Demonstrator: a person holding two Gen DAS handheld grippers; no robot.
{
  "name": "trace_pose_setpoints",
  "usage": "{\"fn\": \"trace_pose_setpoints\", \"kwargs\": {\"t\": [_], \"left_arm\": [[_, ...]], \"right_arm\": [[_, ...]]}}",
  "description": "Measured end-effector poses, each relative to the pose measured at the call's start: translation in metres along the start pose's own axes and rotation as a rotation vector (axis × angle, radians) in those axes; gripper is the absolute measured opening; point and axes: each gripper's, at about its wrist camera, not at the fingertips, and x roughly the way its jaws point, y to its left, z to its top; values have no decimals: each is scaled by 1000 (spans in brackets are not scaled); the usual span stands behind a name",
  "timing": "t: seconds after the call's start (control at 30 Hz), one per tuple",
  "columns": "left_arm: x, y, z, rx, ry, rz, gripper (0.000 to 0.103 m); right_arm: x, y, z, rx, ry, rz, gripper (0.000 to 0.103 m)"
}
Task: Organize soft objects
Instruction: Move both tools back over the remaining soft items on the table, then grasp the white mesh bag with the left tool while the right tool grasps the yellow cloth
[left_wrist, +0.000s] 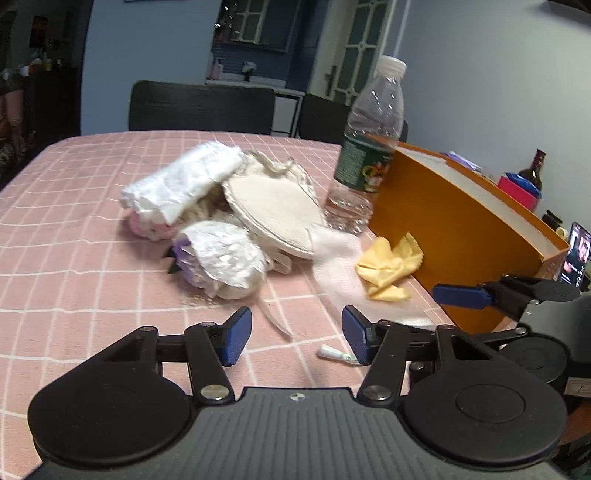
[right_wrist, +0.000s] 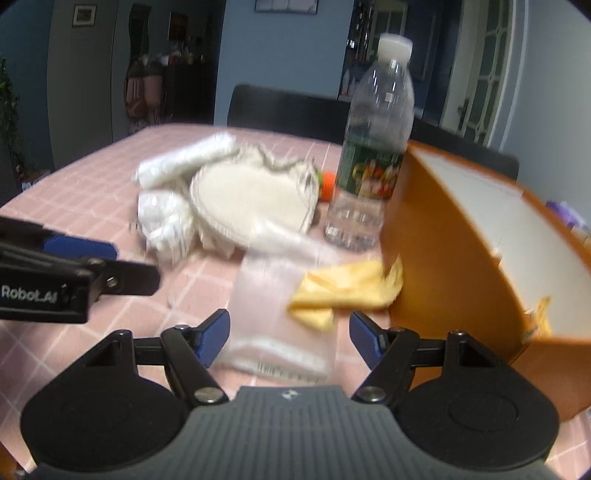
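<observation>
A: What is being looked at here?

B: Soft things are being kept in a heap on the pink checked table (left_wrist: 74, 229): a white rolled cloth (left_wrist: 181, 181), a cream pouch (left_wrist: 273, 206), a crinkly white bundle (left_wrist: 225, 258). A yellow cloth (right_wrist: 347, 288) is lying right against the orange box (right_wrist: 443, 258), on a clear bag (right_wrist: 280, 314).

A: Why there?

B: The box is probably meant for them.

A: And the claws?

B: The left gripper (left_wrist: 297, 334) is being held open, with nothing in it. The right gripper (right_wrist: 290, 334) is being held wide over the clear bag, likely so the cloth can be grabbed.

A: The bottle (right_wrist: 373, 147)?

B: Not soft, so it is likely being left.
</observation>
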Motion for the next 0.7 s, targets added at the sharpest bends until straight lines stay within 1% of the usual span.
{"fn": "trace_pose_setpoints", "kwargs": {"t": [0.07,0.13,0.2,0.23,0.27,0.3,0.37,0.4,0.47,0.57,0.63,0.67,0.7], "left_arm": [[4,-1,-2,-6,11,-8,63],[6,-1,-4,-10,22,-8,61],[7,0,-5,-17,33,-4,61],[7,1,-6,-21,38,-2,61],[7,1,-6,-26,41,2,61],[6,2,-6,-30,42,5,61],[4,3,-6,-36,42,14,61],[3,4,-6,-39,40,21,61],[-1,5,-6,-42,40,34,61],[-7,9,-8,-52,44,53,61],[-11,12,-9,-64,46,63,61],[-13,12,-9,-69,45,64,61],[-14,13,-8,-72,42,63,61]], "right_arm": [[8,-2,-5,21,32,9,70],[13,-4,-8,46,49,12,67],[18,-7,-11,63,67,13,57],[21,-8,-12,71,76,19,51],[22,-10,-13,83,78,28,39],[22,-11,-12,91,74,33,22],[22,-7,-11,82,70,51,7],[22,-4,-10,74,68,60,4],[22,3,-9,53,64,89,2],[20,17,-6,28,54,171,2],[18,27,-6,2,54,225,4],[18,32,-6,-17,58,243,9],[17,36,-5,-36,56,249,16]]}}
